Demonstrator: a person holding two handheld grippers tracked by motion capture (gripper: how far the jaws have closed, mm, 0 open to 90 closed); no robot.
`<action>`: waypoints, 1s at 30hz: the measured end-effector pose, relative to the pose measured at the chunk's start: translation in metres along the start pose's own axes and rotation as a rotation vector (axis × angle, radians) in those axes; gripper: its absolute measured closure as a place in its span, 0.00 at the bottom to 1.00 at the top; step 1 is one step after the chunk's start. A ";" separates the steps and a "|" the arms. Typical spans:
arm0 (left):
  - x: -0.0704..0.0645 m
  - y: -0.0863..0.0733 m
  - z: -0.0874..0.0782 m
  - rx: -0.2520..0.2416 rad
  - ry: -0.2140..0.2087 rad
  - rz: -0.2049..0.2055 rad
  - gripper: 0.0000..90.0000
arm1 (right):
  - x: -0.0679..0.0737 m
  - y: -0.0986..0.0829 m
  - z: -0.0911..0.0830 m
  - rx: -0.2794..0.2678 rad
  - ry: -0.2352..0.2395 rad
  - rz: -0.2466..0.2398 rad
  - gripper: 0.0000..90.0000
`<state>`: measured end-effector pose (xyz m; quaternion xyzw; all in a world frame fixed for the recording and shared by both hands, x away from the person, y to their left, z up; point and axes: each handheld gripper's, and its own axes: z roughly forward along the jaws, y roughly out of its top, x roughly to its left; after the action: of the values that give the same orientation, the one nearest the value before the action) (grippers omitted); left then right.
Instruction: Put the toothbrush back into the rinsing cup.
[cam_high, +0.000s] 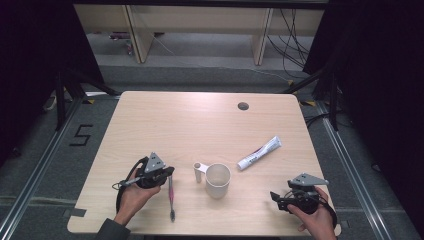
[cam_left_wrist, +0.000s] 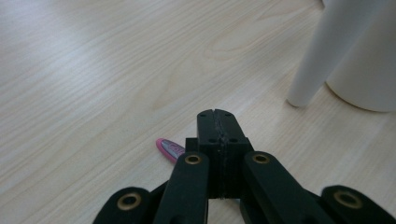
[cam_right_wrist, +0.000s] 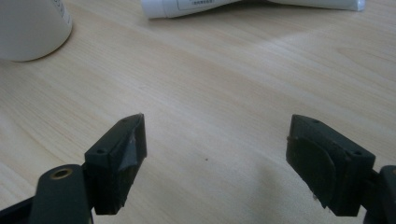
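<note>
Left gripper (cam_high: 169, 171): jaws pressed together, clamped on the toothbrush (cam_high: 171, 196) near its upper end, as far as I can judge; in the left gripper view I see a pink tip (cam_left_wrist: 169, 149) poking out just left of the shut jaws, but the contact itself is hidden.

Toothbrush: lies near the table's (cam_high: 150, 120) front edge, long axis running near-to-far, dark head end toward me, pink handle end up at the left gripper. It hangs or rests below the jaws; I cannot tell which.

Cup (cam_high: 218, 180): white, upright, mouth open, to the right of the left gripper, handle (cam_high: 198, 171) on the side facing it. The left hand is the nearer one.

Right gripper (cam_high: 276, 198): jaws wide apart, empty, resting at the front right.

Tube (cam_high: 259, 153): lies beyond the cup, slanted, well apart from both grippers.
</note>
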<state>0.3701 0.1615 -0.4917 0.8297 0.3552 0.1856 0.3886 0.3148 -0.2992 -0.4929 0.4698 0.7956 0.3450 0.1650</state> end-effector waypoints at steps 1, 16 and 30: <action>0.002 0.000 0.004 0.020 0.003 0.008 0.99 | 0.000 0.000 0.001 -0.002 0.013 -0.006 0.23; 0.015 -0.007 0.017 0.091 -0.004 0.022 0.98 | 0.000 0.000 0.002 0.007 0.017 -0.016 0.24; 0.028 -0.043 -0.026 0.104 0.011 -0.028 0.95 | 0.000 0.001 0.002 -0.003 0.011 -0.032 0.24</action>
<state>0.3547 0.2151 -0.5081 0.8426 0.3780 0.1660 0.3457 0.3166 -0.2986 -0.4936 0.4548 0.8035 0.3461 0.1667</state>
